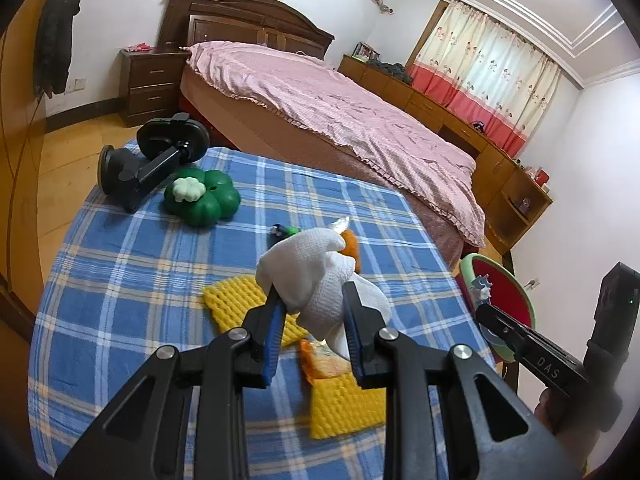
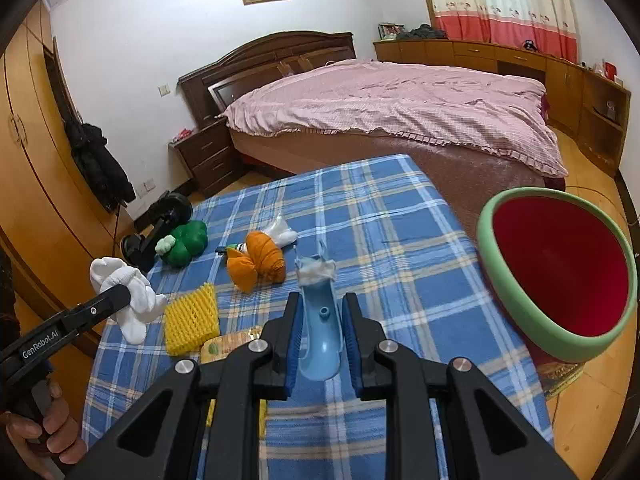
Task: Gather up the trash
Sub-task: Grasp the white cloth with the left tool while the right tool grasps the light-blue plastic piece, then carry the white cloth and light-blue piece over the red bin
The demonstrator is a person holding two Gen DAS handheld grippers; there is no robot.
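We hold 2 pieces of trash above the plaid-covered bench [image 2: 380,208]: our left gripper [image 1: 310,308] has its fingers clamped on a white crumpled cloth [image 1: 316,276], our right gripper [image 2: 322,318] pinches a blue plastic piece [image 2: 320,332]. The red bowl [image 2: 560,276] sits past the bench's right edge with open room before it; yellow foam nets [image 2: 192,320], an orange bundle [image 2: 260,260] and a green clover toy [image 2: 186,242] crowd the left.

"GenRobot.AI" marks left tongs [image 2: 116,298]; "DAS" marks right tongs [image 1: 486,314].

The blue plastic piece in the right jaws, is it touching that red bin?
Apart. The right wrist view shows the blue piece clamped in the right gripper, with plaid cloth showing between it and the bin.
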